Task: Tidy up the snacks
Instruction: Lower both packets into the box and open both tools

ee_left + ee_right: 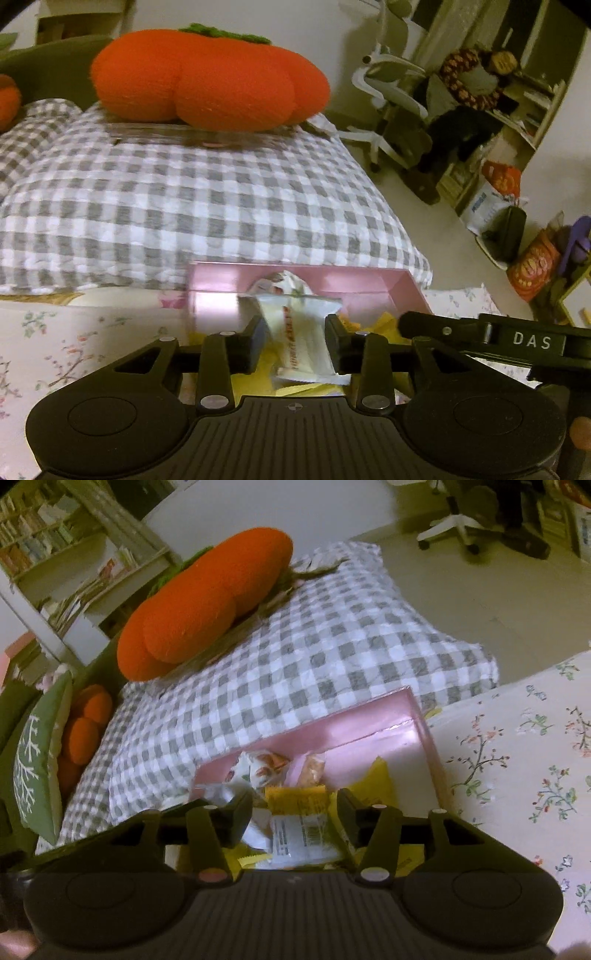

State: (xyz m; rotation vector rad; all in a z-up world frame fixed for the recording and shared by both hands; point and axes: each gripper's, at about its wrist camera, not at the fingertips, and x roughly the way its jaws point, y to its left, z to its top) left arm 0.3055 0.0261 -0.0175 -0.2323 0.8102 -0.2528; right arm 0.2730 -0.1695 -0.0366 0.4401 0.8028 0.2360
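Note:
A pink box (362,288) lies open on the floral sheet, against a checked pillow. In the left wrist view my left gripper (297,341) hangs over the box's near end. A white snack packet (306,332) with red print sits between its fingers, and the pads stand slightly off it. In the right wrist view my right gripper (295,812) is over the same pink box (369,734). It is open around a yellow and white packet (299,827) that lies on other yellow packets (373,786). Orange and white packets (266,766) rest at the box's far wall.
A grey-checked pillow (207,206) carries a large orange plush pumpkin (207,81) just behind the box. The floral sheet (517,775) spreads right of it. The other gripper's black frame marked DAS (532,341) crosses from the right. An office chair (391,92) and bags (495,199) stand on the floor.

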